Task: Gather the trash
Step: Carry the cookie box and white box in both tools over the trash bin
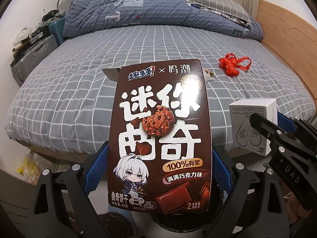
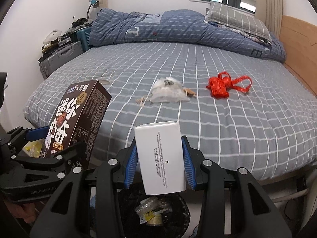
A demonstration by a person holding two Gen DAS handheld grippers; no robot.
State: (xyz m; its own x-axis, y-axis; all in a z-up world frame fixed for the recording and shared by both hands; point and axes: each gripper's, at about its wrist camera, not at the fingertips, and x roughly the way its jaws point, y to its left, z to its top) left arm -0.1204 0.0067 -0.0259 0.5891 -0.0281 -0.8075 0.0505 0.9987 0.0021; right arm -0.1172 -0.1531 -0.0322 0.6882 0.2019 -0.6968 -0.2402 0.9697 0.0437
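Bedroom, bed [image 2: 218,119] with grey checked sheet, bunched quilt [image 2: 158,27] at the far side. Left hand-held gripper [image 1: 158,170] clamped on a brown cookie box [image 1: 158,130]; box fills most of the left view and hides the pads' contact. Right hand-held gripper [image 2: 160,156] closed on a white box [image 2: 161,158], blue pads on both sides. Both boxes held over a black bin [image 2: 158,214] at the bed edge, its rim cut off by the frame, contents hard to make out. Still on the sheet: white bag [image 2: 168,93], red string [image 2: 225,86]. Bag mostly hidden behind the cookie box in the left view.
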